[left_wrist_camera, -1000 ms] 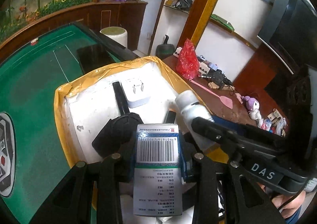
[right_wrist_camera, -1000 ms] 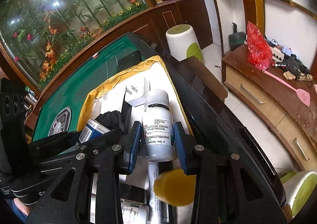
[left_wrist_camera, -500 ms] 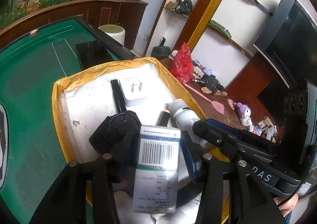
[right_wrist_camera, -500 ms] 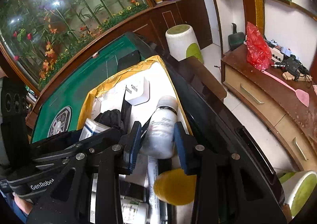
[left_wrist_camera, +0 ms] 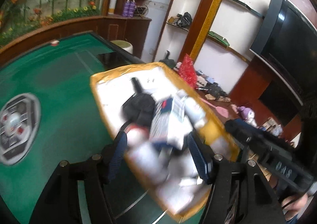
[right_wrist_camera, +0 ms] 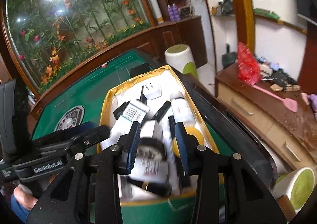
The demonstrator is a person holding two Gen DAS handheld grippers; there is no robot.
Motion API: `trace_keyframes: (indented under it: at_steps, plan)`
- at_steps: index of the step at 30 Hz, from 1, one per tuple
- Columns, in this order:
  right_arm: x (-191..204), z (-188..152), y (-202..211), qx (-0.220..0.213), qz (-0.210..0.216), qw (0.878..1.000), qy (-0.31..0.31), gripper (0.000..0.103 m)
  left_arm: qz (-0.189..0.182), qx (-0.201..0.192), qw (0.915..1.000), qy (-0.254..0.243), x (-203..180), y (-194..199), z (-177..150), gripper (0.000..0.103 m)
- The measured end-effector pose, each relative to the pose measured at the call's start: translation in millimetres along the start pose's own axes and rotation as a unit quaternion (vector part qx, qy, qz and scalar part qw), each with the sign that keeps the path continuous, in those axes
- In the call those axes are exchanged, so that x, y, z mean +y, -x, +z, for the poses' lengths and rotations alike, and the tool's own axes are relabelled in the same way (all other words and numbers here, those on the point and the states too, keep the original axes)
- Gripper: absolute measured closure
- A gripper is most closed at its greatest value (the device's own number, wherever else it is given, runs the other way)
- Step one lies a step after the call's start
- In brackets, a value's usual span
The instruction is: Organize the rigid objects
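Observation:
A white box with yellow-taped rim (left_wrist_camera: pixel 103 77) (right_wrist_camera: pixel 106 101) sits on the green table and holds several items. The medicine carton with a barcode (right_wrist_camera: pixel 131 113) (left_wrist_camera: pixel 168 123) lies in it beside a white bottle (right_wrist_camera: pixel 181 109) (left_wrist_camera: pixel 193 109), a white plug adapter (right_wrist_camera: pixel 151 91) and a black object (left_wrist_camera: pixel 138 105). My left gripper (left_wrist_camera: pixel 156 156) is open and empty above the box's near end. My right gripper (right_wrist_camera: pixel 157 140) is open and empty over another white bottle (right_wrist_camera: pixel 150 160) near the box's front. The left view is blurred.
The green table (left_wrist_camera: pixel 49 89) has a round control panel (left_wrist_camera: pixel 17 129). A wooden sideboard (right_wrist_camera: pixel 277 109) with a red bag (right_wrist_camera: pixel 247 65) and pink swatter (right_wrist_camera: pixel 277 97) stands to the right. White and green stools (right_wrist_camera: pixel 182 59) stand beyond the table.
Both grippers opened and drew back and up. The carton dropped from the left gripper and the white bottle from the right; both now lie in the box.

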State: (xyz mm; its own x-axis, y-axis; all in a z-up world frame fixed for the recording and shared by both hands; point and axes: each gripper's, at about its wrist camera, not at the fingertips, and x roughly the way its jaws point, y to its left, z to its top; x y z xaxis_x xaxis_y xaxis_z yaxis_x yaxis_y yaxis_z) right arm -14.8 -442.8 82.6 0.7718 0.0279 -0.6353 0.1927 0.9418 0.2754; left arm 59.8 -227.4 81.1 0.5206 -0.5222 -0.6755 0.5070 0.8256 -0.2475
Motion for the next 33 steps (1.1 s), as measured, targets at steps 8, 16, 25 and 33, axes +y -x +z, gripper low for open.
trace_keyframes:
  at_steps: [8, 16, 25, 33]
  plan:
    - [21.9, -82.5, 44.4, -0.076, -0.064, 0.995, -0.005, 0.05, 0.112, -0.128, 0.9851, -0.026, -0.6, 56.2, -69.9, 0.021]
    - [27.8, -97.5, 53.0, -0.117, -0.136, 0.984, -0.013, 0.049, 0.165, -0.085, 0.9806, -0.064, -11.9, 39.6, -74.9, 0.021]
    - [39.1, -104.6, 38.1, -0.097, -0.129, 0.987, 0.012, 0.049, 0.228, -0.075, 0.9682, -0.072, -8.0, 41.2, -77.4, 0.018]
    - [37.9, -107.8, 32.8, -0.092, -0.134, 0.987, 0.016, 0.037, 0.229, -0.064, 0.9674, -0.086, -15.6, 37.5, -78.8, 0.018]
